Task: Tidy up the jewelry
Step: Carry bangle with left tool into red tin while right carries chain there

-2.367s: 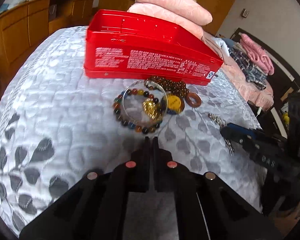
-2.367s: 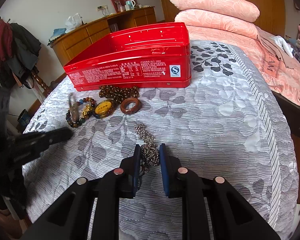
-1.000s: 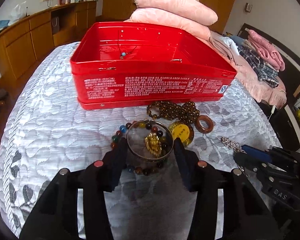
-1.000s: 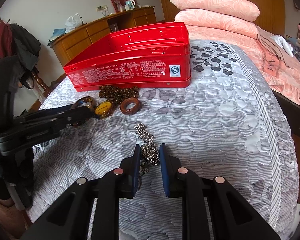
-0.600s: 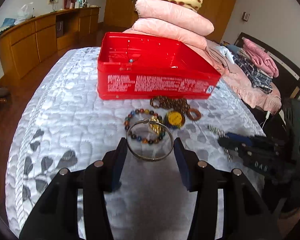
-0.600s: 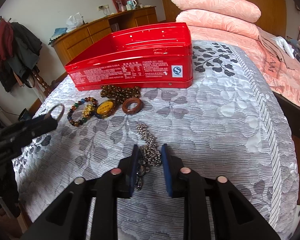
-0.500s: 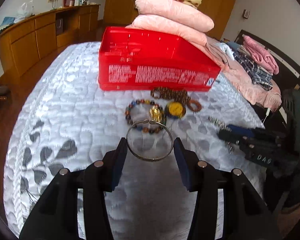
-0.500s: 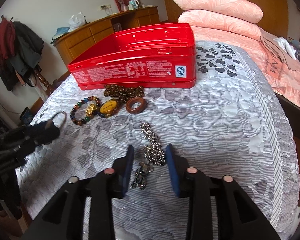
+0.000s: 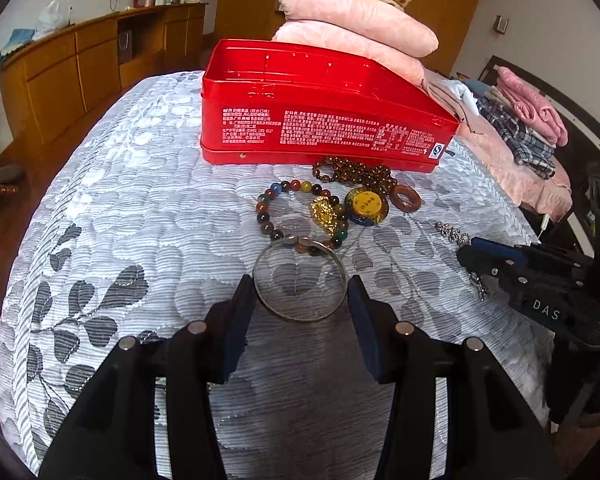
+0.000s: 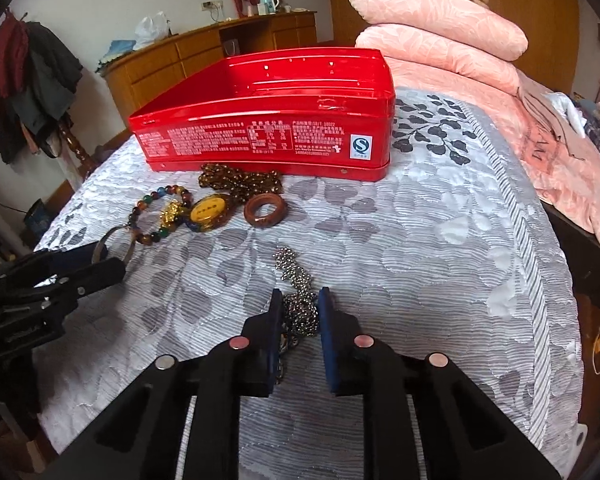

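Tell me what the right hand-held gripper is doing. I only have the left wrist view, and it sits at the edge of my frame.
Observer: The right hand-held gripper has its fingers either side of a bunched silver bead chain, and the pads look pressed against it.
Reviewer: Is the chain off the bedspread?
Observer: No. Its far end lies on the bedspread, trailing toward the brown wooden ring and stopping short of it.
Reviewer: And the bangle in the left one?
Observer: Seen from the side, the silver bangle stands tilted at the tips of the left hand-held gripper, beside the multicoloured bead bracelet. I cannot tell whether they touch.
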Available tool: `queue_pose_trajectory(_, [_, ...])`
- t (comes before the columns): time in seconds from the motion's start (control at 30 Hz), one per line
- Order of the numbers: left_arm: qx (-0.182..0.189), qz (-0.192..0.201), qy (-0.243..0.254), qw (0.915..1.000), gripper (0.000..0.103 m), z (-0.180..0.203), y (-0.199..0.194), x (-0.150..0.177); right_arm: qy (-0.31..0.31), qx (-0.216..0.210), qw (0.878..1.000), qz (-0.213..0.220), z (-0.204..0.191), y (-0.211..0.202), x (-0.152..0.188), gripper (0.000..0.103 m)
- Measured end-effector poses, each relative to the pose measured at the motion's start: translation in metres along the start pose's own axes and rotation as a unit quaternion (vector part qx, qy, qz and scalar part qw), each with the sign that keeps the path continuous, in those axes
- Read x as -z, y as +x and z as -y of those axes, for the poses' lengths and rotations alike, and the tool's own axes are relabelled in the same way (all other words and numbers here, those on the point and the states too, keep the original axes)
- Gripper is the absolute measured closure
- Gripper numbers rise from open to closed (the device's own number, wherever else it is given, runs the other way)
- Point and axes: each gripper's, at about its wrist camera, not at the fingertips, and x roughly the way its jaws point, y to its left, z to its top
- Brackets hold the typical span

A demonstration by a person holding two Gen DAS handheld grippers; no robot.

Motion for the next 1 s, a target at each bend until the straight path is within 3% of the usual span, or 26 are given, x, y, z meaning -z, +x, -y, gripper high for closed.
queue_pose_trajectory(0.57, [0.008, 0.045, 0.006, 0.9989, 0.057, 0.004, -0.030, -0.022, 0.010, -0.051, 0.997, 0.051, 0.006, -0.045, -0.028, 0.087])
queue_pose_trajectory(1.0, [0.023, 0.083, 0.022, 0.9960, 0.057, 0.014, -0.036, -0.075, -0.016, -0.058, 0.993, 0.100, 0.008, -0.068, -0.090, 0.087])
